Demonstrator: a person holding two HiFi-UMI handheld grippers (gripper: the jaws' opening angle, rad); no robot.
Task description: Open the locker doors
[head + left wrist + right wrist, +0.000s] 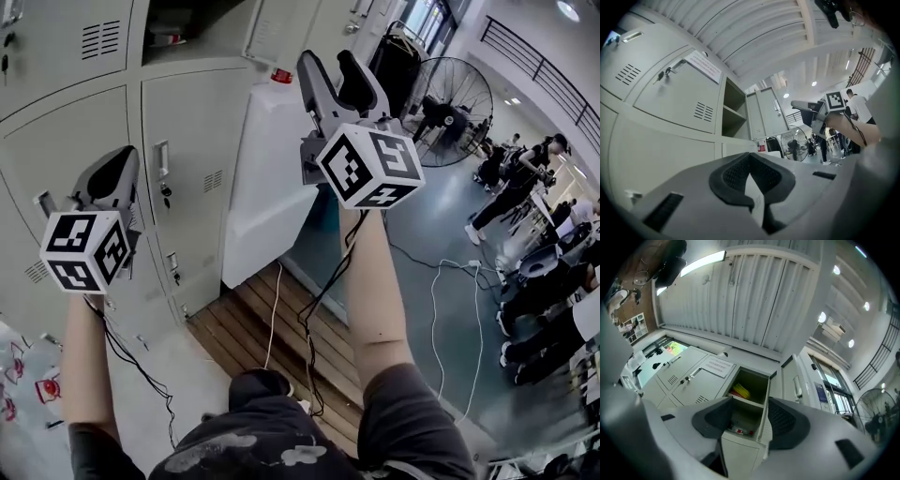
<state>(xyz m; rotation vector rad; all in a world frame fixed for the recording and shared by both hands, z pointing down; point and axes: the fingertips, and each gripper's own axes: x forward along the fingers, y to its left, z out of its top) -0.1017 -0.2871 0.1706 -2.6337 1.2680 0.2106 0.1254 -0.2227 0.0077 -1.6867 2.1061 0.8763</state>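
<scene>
Right jaws: the right gripper (pixel 330 64) is standing with its pads apart and gripping nothing; in its own view the free edge of the open lower door (pixel 764 427) is showing through the gap, untouched by either pad.
Left jaws: the left gripper (pixel 750 157) is keeping its pad tips together, with nothing between them.
Hands: both grippers are being held up in front of the lockers (pixel 84 141), the left one facing closed doors, the right one just beside the open lower door on its outer side.
Open lower door: the pale door is hanging swung out from the locker bank over the wooden platform (pixel 272 328); a small red and white thing (pixel 740 430) is sitting inside its compartment.
Upper compartment (pixel 750 385): it is standing open too, with something yellow (pixel 740 391) lying on its shelf and its door (pixel 799 385) swung aside to the right.
Closed door (pixel 187 131): it is sitting shut directly left of the open one, with keys (pixel 166 192) hanging from its lock.
Background: a large standing fan (pixel 455 103) is standing on the floor beyond the lockers, and people are working at the far right.
</scene>
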